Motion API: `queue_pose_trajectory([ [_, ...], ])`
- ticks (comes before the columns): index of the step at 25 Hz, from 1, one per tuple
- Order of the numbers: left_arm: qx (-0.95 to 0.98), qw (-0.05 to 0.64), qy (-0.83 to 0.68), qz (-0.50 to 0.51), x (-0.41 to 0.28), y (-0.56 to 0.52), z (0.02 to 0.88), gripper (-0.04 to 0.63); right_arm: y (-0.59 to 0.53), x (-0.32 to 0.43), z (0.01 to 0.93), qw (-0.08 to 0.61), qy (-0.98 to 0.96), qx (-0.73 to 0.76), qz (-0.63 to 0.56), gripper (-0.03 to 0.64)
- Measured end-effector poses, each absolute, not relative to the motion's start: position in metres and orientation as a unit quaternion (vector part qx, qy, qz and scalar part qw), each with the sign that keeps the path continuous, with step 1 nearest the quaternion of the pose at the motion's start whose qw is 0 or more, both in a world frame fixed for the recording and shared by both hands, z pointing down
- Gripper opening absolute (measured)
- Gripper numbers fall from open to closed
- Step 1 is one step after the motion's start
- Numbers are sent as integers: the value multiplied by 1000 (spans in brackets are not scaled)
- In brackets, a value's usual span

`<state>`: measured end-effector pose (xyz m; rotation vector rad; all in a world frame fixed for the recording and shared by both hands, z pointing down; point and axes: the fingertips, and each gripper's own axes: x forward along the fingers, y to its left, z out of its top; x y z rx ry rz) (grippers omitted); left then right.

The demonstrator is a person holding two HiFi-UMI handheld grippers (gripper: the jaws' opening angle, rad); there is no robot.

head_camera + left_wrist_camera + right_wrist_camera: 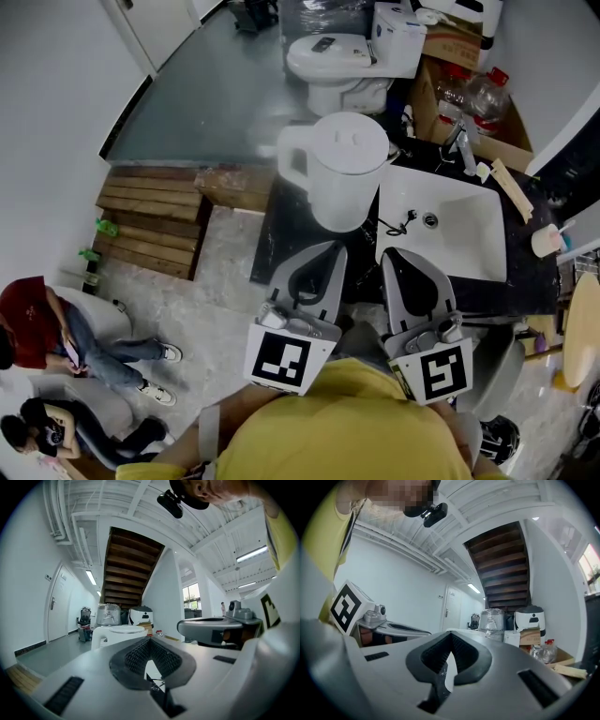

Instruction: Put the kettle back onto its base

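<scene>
Smooth white cylindrical kettle (347, 173), glossy rectangular sink (464, 239)

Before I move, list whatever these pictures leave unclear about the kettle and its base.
1. Base: in no view; in the head view the kettle covers whatever it stands on, so on or off the base cannot be told.
2. Kettle's lower half, left gripper view: hidden behind the left gripper's own body.
3. Black cord by the sink, head view: too thin to trace where it leads.
4. Kettle's contents: lid shut, wall opaque.
</scene>
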<state>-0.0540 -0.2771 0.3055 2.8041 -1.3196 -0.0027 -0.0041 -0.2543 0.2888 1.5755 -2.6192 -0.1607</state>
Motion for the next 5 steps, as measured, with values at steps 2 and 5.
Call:
queue_pose_trajectory([
  [2,906,20,-423,-1,-55,-277,304,9,-255,-6,288,40,-855,514,-54,9],
  [5,908,17,-419,3,-56,-277,302,9,-255,-9,285,39,-855,514,-59,9],
])
